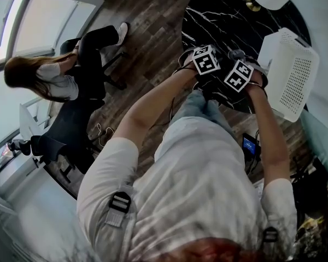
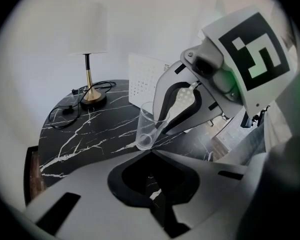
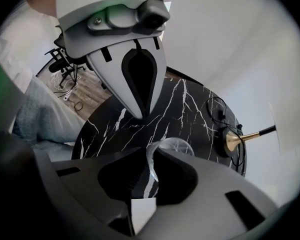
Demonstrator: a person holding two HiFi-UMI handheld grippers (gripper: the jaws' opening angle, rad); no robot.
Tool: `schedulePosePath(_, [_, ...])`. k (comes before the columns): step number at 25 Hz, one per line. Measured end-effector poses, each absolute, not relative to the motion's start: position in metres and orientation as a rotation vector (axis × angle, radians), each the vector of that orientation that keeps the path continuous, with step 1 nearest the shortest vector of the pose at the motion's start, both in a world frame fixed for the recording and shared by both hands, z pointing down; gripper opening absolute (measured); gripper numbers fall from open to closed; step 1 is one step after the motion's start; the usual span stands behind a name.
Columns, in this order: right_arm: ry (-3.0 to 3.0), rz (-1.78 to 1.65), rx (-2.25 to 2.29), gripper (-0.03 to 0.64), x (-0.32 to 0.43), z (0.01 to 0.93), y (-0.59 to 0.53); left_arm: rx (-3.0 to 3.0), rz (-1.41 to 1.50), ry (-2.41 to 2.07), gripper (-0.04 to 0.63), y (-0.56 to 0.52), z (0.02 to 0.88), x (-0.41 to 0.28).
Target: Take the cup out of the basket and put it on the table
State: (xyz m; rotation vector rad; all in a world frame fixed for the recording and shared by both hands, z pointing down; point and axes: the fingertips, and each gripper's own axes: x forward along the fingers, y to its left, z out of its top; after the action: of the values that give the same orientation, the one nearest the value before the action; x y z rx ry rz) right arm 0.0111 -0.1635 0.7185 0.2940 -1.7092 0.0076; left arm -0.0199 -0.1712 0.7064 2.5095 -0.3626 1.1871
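Glass, thin and clear: the cup (image 2: 149, 128) looked light, brittle and slippery, so a pinch on the rim wall seemed the soundest hold; my right tool (image 3: 152, 156) had just that, one jaw inside the rim and one outside, with the cup tilted low over the black marble desk (image 2: 90, 129), out of the white basket (image 1: 290, 72); my left tool (image 2: 150, 153) was closed on nothing; whether the base touched the desk I couldn't tell; the head view showed no cup at all.

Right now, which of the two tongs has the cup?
The right tongs: its jaws pinch the rim of the clear cup; the left tongs are shut, empty.
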Motion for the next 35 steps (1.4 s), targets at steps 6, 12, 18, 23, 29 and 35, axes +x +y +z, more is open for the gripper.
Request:
schedulePosePath(6, [-1.768,0.048,0.326,0.063,0.010,0.706,-0.164,2.524,1.161,-0.400,0.006,-0.173,0.691,-0.022])
schedulePosePath(12, [-1.852,0.089,0.407,0.077,0.011,0.678,-0.162,2.536,1.124,-0.457,0.006,-0.165,0.666,-0.029])
schedulePosePath(18, [-1.929,0.087,0.523,0.075,0.018,0.637,-0.162,2.589,1.075,-0.500,0.006,-0.160,0.632,-0.021])
schedulePosePath(23, [-2.034,0.133,0.642,0.012,0.026,0.600,-0.156,2.634,0.993,-0.553,0.006,-0.153,0.597,-0.011])
schedulePosePath(29, [-2.188,0.227,0.819,0.009,0.040,0.554,-0.149,2.659,0.857,-0.554,0.006,-0.128,0.565,0.008])
schedulePosePath(35, [-2.361,0.298,0.964,0.009,0.045,0.504,-0.132,2.700,0.654,-0.619,0.006,-0.111,0.515,0.017])
